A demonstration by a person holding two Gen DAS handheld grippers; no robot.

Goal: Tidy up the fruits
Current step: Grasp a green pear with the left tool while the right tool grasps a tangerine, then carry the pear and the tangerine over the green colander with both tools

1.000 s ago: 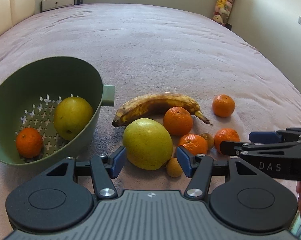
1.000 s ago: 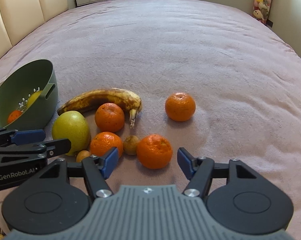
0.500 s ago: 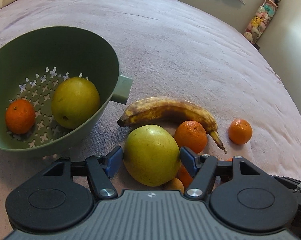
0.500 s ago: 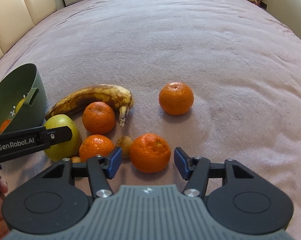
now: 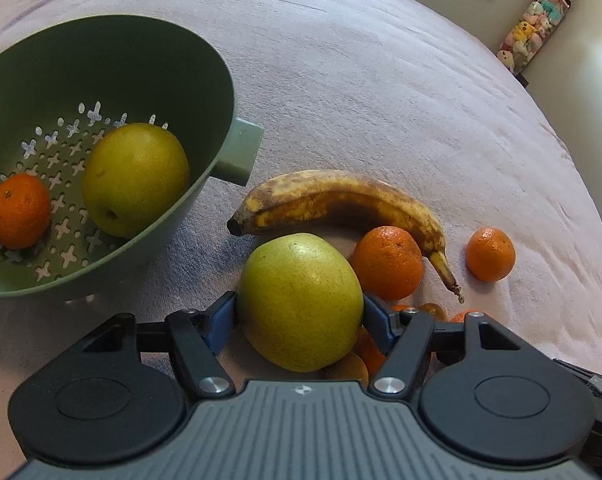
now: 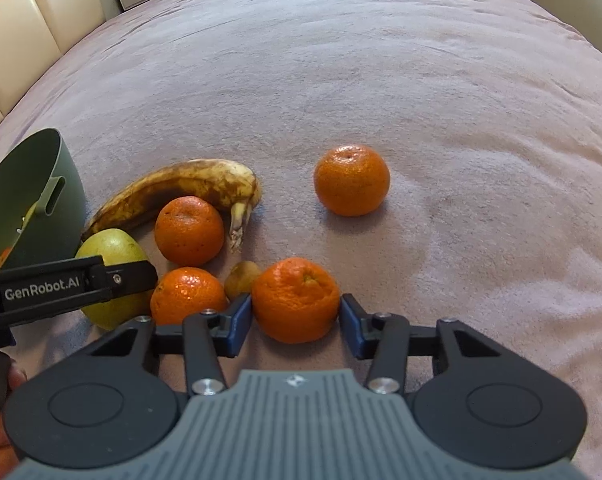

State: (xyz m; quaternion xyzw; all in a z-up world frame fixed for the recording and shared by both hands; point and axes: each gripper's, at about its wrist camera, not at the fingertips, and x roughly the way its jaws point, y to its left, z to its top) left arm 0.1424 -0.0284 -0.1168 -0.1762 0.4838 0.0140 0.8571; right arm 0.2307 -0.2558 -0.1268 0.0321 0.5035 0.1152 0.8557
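My left gripper [image 5: 299, 322] is shut on a green pear [image 5: 299, 300], with both blue pads against its sides, on the pink bedspread. My right gripper [image 6: 296, 318] straddles a mandarin [image 6: 296, 299]; its left pad touches the fruit and a small gap shows at the right pad. A green colander [image 5: 205, 56] at the left holds a second pear [image 5: 135, 178] and a mandarin [image 5: 19, 210]. A spotted banana [image 5: 337, 200], two more mandarins [image 5: 387, 262] [image 5: 490, 254] and small brownish fruits lie beside the held pear.
The pink bedspread [image 6: 381, 80] stretches far behind the fruit. A lone mandarin [image 6: 351, 180] lies apart at the right. A cream headboard [image 6: 29, 28] stands at the far left. A hanging row of plush toys [image 5: 535, 26] is in the far right corner.
My left gripper moved forward and closed onto the green pear. My right gripper moved down around the near mandarin and narrowed its jaws.
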